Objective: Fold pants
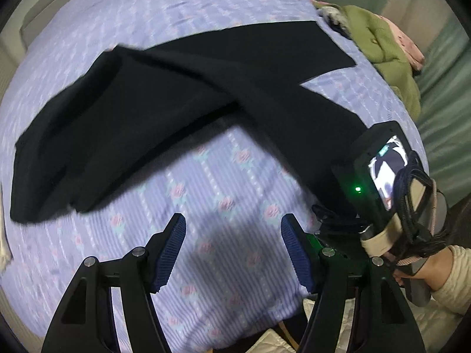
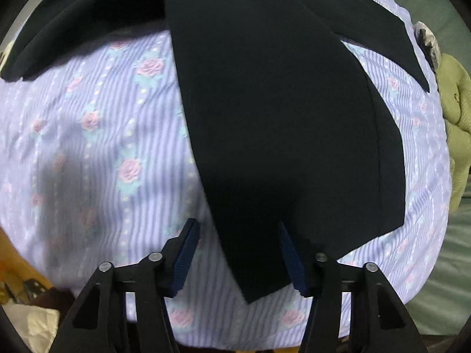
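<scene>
Pants [image 2: 279, 117] black, on floral bedsheet [image 1: 220, 194] | left tongs [image 1: 233, 253] gaping, empty | right tongs [image 2: 238, 257] gaping, empty

The right gripper [image 2: 237, 253], with black arms and blue ribbed pads, stands with its jaws wide apart over the hem end of one leg of the black cloth pants [image 2: 273, 117]. The pants lie spread on a lilac striped bedsheet printed with pink roses [image 2: 97, 135]. An olive green quilted blanket [image 2: 454, 111] is bunched at the bed's right edge.

pants [image 1: 182, 88]: black | bedsheet [image 1: 223, 182]: lilac stripes, pink roses | blanket [image 1: 379, 44]: olive green | tongs pads [image 1: 172, 253]: blue
</scene>
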`<state>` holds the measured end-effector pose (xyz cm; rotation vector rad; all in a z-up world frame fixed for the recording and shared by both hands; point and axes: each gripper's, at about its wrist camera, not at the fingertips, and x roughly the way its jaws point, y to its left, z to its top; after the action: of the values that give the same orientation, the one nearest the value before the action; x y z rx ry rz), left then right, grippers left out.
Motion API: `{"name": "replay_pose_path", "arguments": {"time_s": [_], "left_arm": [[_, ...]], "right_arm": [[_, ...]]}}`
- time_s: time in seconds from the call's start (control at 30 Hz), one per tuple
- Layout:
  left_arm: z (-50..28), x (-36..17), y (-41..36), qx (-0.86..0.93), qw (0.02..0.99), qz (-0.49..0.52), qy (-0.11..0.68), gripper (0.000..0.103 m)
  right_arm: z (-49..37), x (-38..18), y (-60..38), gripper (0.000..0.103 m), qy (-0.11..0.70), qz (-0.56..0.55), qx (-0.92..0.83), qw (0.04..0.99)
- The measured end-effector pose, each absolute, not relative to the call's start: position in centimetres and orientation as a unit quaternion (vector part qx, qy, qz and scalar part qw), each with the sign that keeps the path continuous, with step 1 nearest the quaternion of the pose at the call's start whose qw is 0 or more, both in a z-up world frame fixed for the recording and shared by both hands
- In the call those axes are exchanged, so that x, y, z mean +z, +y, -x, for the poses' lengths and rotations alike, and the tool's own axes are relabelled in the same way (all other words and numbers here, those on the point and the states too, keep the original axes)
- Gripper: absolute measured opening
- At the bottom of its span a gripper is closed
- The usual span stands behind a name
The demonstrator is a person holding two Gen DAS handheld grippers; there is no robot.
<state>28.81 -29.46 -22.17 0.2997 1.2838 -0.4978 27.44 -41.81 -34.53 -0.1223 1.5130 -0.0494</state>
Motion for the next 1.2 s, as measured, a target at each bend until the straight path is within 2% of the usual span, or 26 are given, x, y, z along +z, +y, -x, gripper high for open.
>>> {"name": "replay_pose_path", "arguments": {"time_s": [0.07, 0.1, 0.13, 0.2, 0.33, 0.5, 0.77, 0.83, 0.9, 0.97, 1.2], "left_arm": [[-29.4, -21.9, -30.4, -0.244, 0.762, -0.146, 0.582, 0.066], [-29.8, -21.8, -30.8, -0.25, 0.761, -0.147, 0.58, 0.066], [-30.4, -21.8, -31.2, -0.255, 0.759, -0.146, 0.581, 0.066], [-31.4, -22.0, -31.9, -0.264, 0.756, -0.139, 0.583, 0.066], [-33.7, -22.4, -33.3, -0.276, 0.75, -0.108, 0.592, 0.066], [-37.4, -24.1, -35.3, -0.282, 0.727, -0.011, 0.626, 0.066], [-40.3, -25.6, -40.3, -0.297, 0.7, 0.032, 0.648, 0.065], [-40.8, -25.6, -41.1, -0.294, 0.701, 0.034, 0.649, 0.052], [-41.3, -26.0, -41.9, -0.291, 0.694, 0.028, 0.658, 0.012], [-41.7, -26.0, -42.4, -0.298, 0.687, 0.029, 0.662, 0.01], [-46.0, -20.0, -47.1, -0.338, 0.726, 0.006, 0.599, 0.01]], "right_arm": [[-27.6, -34.6, -42.7, 0.044, 0.683, 0.039, -0.025, 0.729], [-27.6, -34.6, -43.1, 0.035, 0.683, 0.03, -0.025, 0.73], [-27.7, -34.4, -43.6, 0.02, 0.68, 0.019, -0.025, 0.733], [-27.6, -33.5, -44.7, 0.009, 0.675, -0.004, -0.027, 0.738], [-27.0, -29.7, -46.9, 0.007, 0.645, -0.037, -0.043, 0.762], [-26.4, -25.6, -50.1, 0.006, 0.617, -0.059, -0.061, 0.782], [-27.4, -24.3, -51.8, 0.006, 0.612, -0.064, -0.061, 0.786], [-27.3, -24.7, -51.4, 0.006, 0.608, -0.067, -0.061, 0.789], [-27.6, -24.2, -52.1, 0.005, 0.602, -0.071, -0.066, 0.793], [-28.0, -23.5, -53.0, 0.005, 0.591, -0.076, -0.074, 0.799], [-32.7, -17.0, -58.0, 0.004, 0.497, -0.051, -0.119, 0.858]]}}
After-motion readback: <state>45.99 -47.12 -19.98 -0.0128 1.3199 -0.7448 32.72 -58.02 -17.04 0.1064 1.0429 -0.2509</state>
